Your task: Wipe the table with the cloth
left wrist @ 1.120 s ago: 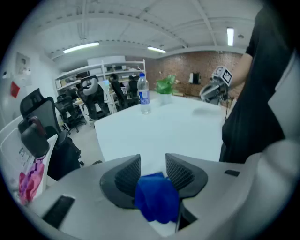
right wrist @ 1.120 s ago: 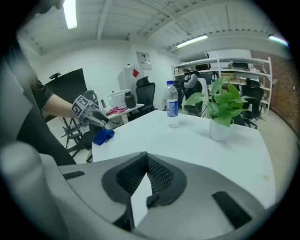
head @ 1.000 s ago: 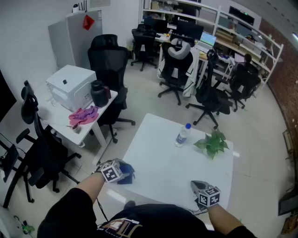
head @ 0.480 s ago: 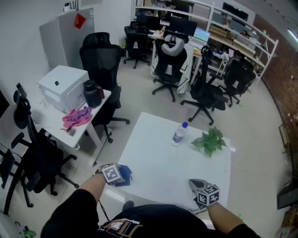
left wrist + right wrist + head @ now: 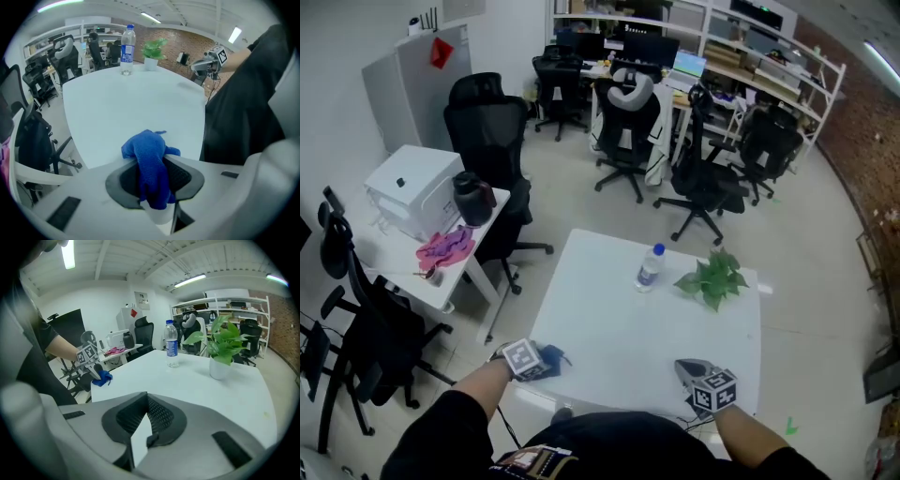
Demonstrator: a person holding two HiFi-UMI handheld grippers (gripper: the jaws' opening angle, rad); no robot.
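A blue cloth lies bunched at the near left corner of the white table. My left gripper is closing on it. In the left gripper view the cloth runs between the two dark pads, which squeeze it, and its loose end hangs out in front over the table edge. My right gripper rests near the table's front right edge with its jaws together and nothing between them. The right gripper view shows the left gripper and the cloth off to the left.
A water bottle and a small potted plant stand at the table's far side. Left of the table is a desk with a printer and a pink cloth. Black office chairs stand behind.
The cloth looks smaller and more bunched at the left gripper than a second ago. The left gripper sits a little closer to the table's corner. The right gripper has stayed put.
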